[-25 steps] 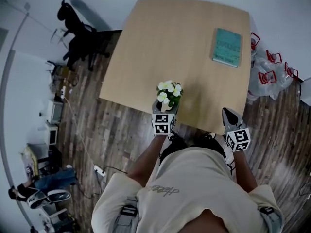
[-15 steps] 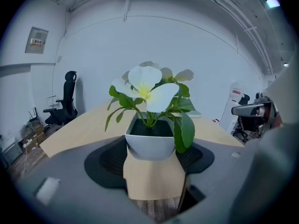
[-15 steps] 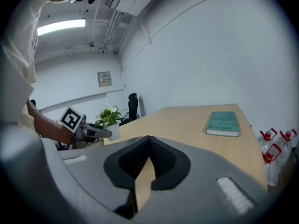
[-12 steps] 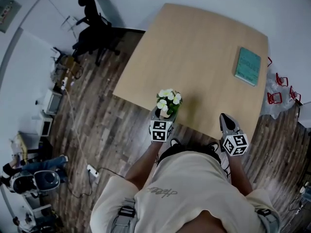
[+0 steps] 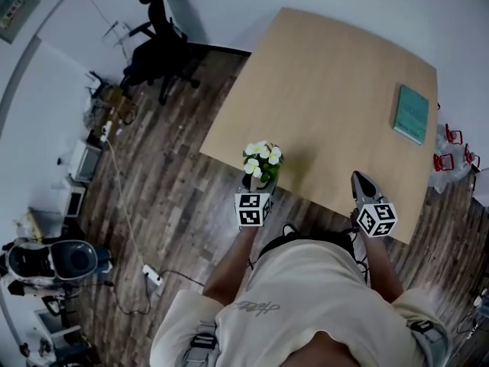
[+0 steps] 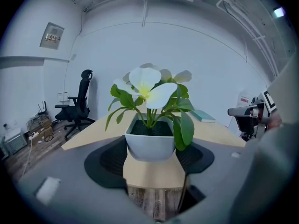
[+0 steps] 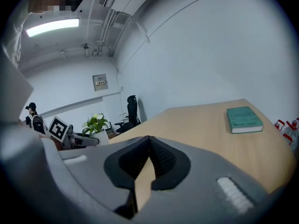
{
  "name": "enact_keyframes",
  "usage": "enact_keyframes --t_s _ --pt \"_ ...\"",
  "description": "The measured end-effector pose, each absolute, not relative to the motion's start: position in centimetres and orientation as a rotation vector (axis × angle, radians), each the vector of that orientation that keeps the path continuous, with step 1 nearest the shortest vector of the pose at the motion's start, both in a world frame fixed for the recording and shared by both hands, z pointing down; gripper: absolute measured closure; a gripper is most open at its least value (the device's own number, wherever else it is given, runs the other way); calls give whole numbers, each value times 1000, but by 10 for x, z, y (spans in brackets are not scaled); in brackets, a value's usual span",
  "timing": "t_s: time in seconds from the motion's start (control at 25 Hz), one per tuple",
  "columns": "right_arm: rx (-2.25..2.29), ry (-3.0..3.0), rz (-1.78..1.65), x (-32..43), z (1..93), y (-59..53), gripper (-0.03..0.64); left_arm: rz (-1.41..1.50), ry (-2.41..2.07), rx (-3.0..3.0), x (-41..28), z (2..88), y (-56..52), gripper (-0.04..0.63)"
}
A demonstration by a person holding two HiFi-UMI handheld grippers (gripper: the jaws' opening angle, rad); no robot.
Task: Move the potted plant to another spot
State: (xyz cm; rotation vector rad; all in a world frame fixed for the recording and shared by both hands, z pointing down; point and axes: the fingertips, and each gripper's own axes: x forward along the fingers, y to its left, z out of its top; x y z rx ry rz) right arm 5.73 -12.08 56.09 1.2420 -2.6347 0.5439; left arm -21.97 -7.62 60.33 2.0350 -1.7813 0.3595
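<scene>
- White pot (image 6: pixel 149 146), smooth and rounded, sits clamped between the two dark pads of my left gripper (image 5: pixel 257 183), one pad on each flank of it.
- So the plant (image 5: pixel 260 159) is off the table (image 5: pixel 336 82) and in my grasp. It hangs upright at the near edge, close to the left corner, with floor (image 5: pixel 176 197) boards showing just under it.
- My right gripper (image 7: pixel 149 140) is clenched on nothing, tips together, and hovers over the near edge further right. The book (image 5: pixel 412 114) lies well apart, by the far right edge.
- I judge the pot stiff and not heavy for one gripper. Its skin looks slick and its walls taper downward (a bad pairing), so it could slide through the pads if I ease off.
- The body of the pot is the place to hold. A pinch on the leaves (image 6: pixel 186 127) or flowers (image 6: pixel 148 80) would bruise them, for they are soft and carry no weight.
- The load sits top-heavy, with stems and blooms well above the pads. A tilt of my wrist would swing them and might spill soil, so I would keep the rim level.
- Dropped on those boards, the pot would likely crack. I would keep it over the table where I can.
- Most of the job seems left: a clear stretch of table must be picked and the pot set flat before I let go.
</scene>
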Motion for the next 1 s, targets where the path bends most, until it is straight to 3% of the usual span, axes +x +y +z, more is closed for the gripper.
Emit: enact_keyframes --t_s 0.48,1.0 --pt "1095 -2607 498 22 571 -117 614 342 -1835 1914 -263 620 -62 253" --pt "993 -2658 448 -5 587 -192 614 457 -1791 1978 -259 595 -148 253"
